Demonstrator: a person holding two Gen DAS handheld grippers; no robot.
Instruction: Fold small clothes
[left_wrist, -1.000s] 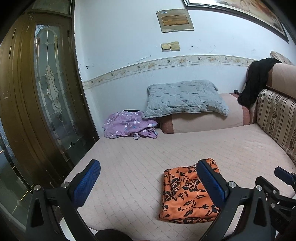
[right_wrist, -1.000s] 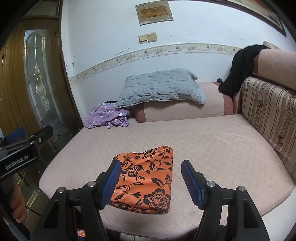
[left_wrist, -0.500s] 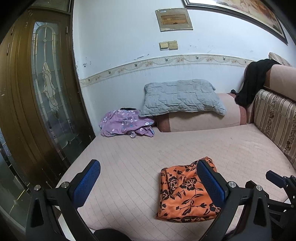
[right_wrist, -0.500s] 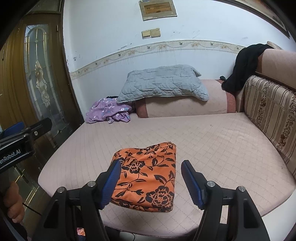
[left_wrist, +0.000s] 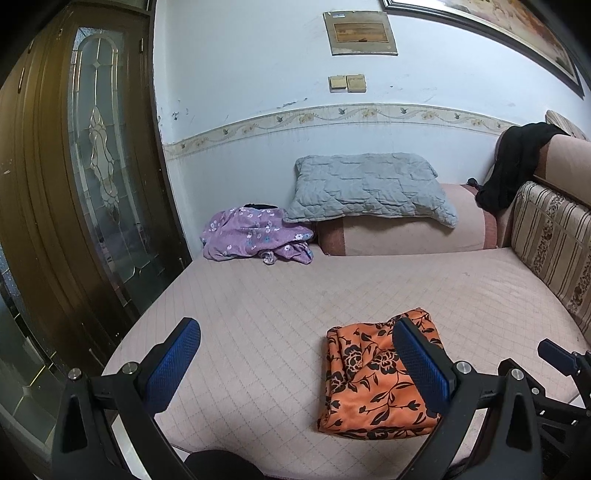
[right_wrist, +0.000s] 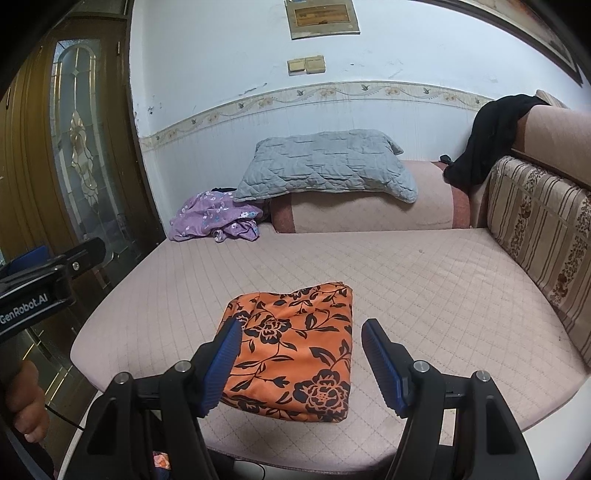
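Item: folded orange cloth with black flower print (right_wrist: 295, 343), lower centre of frame, flat on pink quilted bed (right_wrist: 424, 295). Soft, light, limp; likely best pinched at an edge. Left gripper (left_wrist: 295, 365) and right gripper (right_wrist: 301, 362): jaws apart, empty.

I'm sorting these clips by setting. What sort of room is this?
Most likely a home bedroom or sitting room: a pink quilted mattress with a grey quilted pillow, a crumpled purple floral garment by the wall, and a brown wooden door with a decorative glass panel.

Matt quilted bedcover (right_wrist: 406, 280), soft cloth
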